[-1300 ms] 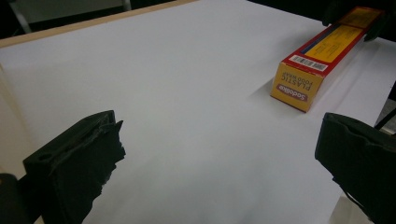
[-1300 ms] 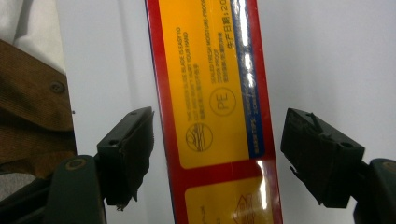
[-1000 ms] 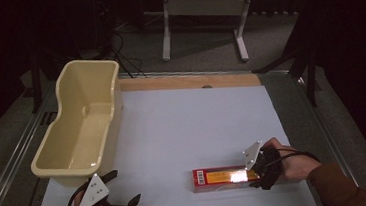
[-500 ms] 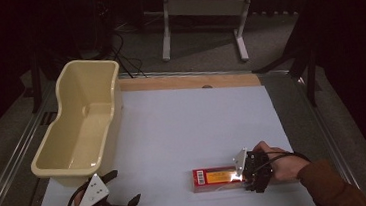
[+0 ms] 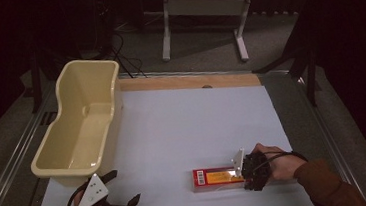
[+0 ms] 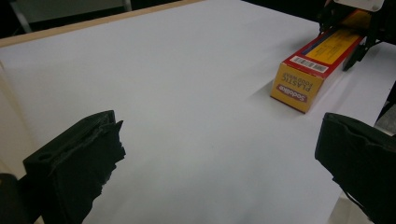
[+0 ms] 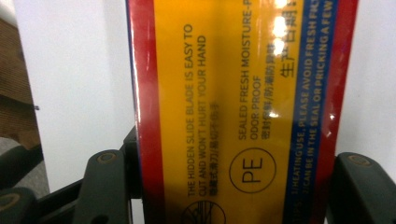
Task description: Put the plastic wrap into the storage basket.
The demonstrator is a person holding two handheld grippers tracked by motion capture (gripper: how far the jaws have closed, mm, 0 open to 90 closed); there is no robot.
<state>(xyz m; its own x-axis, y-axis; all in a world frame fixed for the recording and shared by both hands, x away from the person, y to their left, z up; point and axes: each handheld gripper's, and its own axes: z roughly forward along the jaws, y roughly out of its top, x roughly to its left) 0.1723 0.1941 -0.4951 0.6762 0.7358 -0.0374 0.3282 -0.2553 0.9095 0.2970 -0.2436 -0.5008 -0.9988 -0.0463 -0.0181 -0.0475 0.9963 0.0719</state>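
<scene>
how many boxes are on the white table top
1: a red and yellow plastic wrap box lies flat near the table's front edge, its right end between the jaws of the right gripper. The cream tub at the left looks empty.

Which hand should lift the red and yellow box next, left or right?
Right. The right gripper has just closed its jaws onto the sides of the box, at the box's right end. The left gripper stands open on the near left of the table, well apart from the box.
</scene>
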